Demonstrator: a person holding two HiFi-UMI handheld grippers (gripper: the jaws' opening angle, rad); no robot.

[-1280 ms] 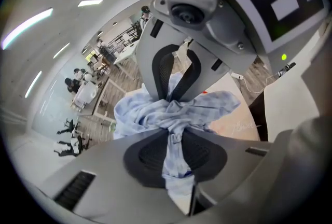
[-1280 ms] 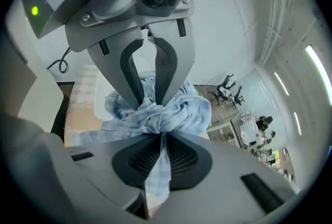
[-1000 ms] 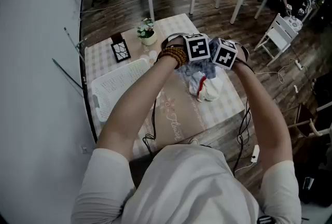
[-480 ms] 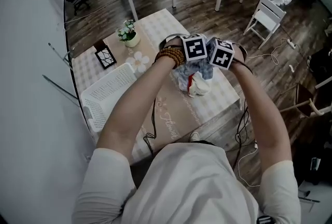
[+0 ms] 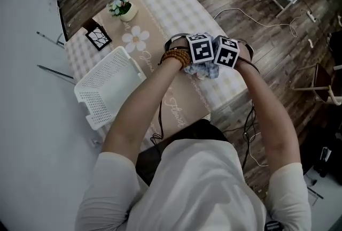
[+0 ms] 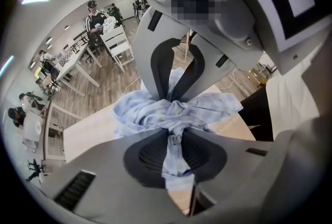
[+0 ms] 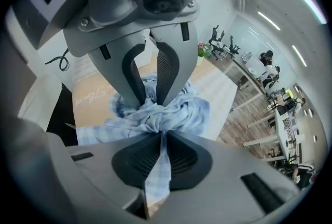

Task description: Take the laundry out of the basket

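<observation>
The left gripper (image 6: 174, 113) is pinching a bunched pale-blue checked cloth (image 6: 136, 114), its jaws standing nearly together with a strip of the fabric running between the pads. The right gripper (image 7: 154, 114) is clamping the same cloth likewise, just beside the left one. The cloth is hanging over the beige checked tablecloth (image 5: 176, 5), well apart from the white perforated plastic basket (image 5: 107, 83) sitting further left in the head view.

cursive script on table runner (image 5: 184, 97), not legible

Dim, even lighting; fisheye-warped edges
</observation>
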